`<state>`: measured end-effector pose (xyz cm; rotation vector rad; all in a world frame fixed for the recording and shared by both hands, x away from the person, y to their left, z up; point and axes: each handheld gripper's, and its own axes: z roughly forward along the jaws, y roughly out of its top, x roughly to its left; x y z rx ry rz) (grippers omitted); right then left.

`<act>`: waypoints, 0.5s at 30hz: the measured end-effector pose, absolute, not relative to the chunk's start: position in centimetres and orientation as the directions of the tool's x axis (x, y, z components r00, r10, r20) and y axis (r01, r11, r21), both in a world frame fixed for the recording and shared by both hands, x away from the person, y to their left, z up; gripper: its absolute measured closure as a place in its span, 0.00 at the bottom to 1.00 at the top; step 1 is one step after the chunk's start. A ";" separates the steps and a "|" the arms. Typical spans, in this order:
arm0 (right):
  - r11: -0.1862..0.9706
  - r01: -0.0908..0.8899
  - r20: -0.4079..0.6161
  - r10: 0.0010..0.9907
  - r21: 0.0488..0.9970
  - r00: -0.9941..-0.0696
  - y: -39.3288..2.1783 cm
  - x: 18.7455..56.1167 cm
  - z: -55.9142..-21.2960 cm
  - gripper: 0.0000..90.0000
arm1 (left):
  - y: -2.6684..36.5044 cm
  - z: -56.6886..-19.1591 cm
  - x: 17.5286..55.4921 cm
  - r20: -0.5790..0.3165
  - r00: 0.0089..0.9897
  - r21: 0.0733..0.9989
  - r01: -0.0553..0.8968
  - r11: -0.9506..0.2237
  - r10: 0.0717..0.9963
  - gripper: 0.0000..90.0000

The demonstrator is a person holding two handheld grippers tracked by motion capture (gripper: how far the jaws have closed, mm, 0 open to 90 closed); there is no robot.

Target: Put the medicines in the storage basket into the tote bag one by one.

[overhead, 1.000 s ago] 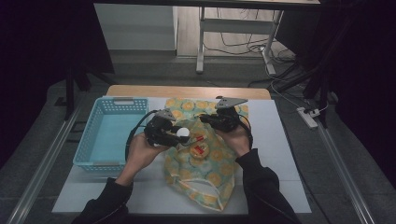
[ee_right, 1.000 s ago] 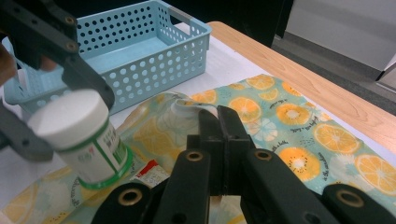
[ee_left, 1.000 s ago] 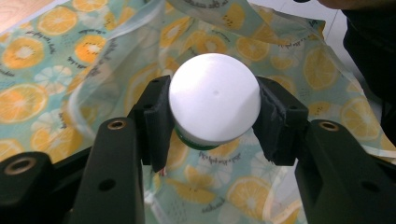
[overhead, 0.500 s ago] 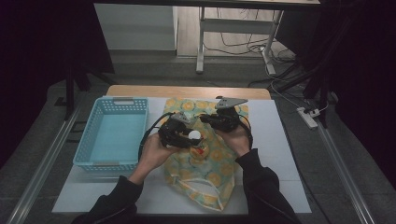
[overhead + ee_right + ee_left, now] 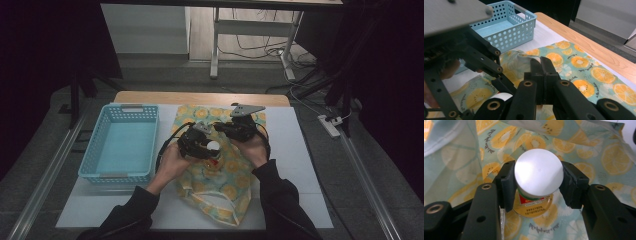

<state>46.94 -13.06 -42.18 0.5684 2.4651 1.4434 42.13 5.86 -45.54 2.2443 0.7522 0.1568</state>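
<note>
Change: since 1 second before, the left gripper [image 5: 209, 148] with its jar [image 5: 213, 147] had slid from the bag's [image 5: 235, 172] left edge to over its middle, a little lower; the right gripper [image 5: 223, 127] had kept its place.
Meaning: judged from this, the jar was being carried into the bag's mouth, not toward the basket [image 5: 122, 142]; the drop was not yet made.
Left fingers: about half open, pads [image 5: 506, 183] pressed on both sides of the jar's white lid [image 5: 538, 171].
Right fingers: fully closed, pinching a fold of bag cloth [image 5: 524, 56] and lifting it.
Jar place: above the bag, in the left grip, off the cloth.
Writing: red and green label under the lid, too hidden to read; small dark characters on the jar's amber part, not legible; cursive script beside the bag's fruit slices, unreadable.
</note>
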 end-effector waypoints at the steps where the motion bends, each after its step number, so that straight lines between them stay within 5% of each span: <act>1: 0.440 0.213 -0.002 0.438 0.873 -0.899 -13.1 46.9 -42.2 1.00 | 5.8 -45.7 42.2 -0.115 0.818 0.697 0.470 -0.541 0.563 0.56; 15: 0.439 0.212 -0.003 0.441 0.873 -0.898 -13.1 47.0 -42.3 1.00 | 5.2 -47.4 43.0 -0.116 0.808 0.683 0.487 -0.545 0.577 0.56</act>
